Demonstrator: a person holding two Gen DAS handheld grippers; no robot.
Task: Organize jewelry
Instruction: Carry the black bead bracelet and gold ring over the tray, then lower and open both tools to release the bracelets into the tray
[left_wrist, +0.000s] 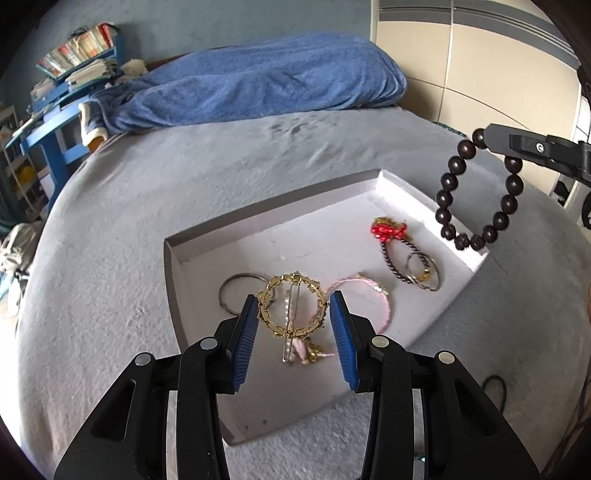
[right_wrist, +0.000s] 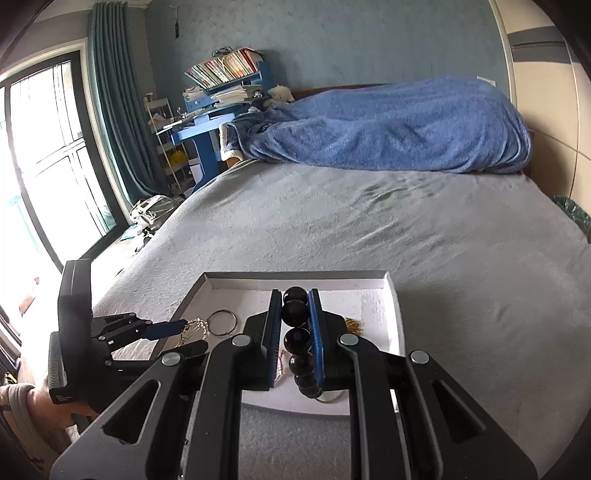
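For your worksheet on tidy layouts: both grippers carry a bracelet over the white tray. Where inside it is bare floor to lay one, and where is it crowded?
Free: the white tray's far half, between its back wall and the red bead bracelet. Crowded: the near half, around the grey ring, hair clip, pink bracelet and silver rings.

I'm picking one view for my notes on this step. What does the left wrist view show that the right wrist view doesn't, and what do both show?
Only the left wrist view: the dark bead bracelet hanging as a full loop from the right gripper, plus the red bead piece, pink bracelet and hair clip in the box.

Only the right wrist view: the window, curtain, and the beads pinched between the right gripper's pads.

Both: the white box, gold ring brooch between the left gripper's pads, metal ring, blue blanket.
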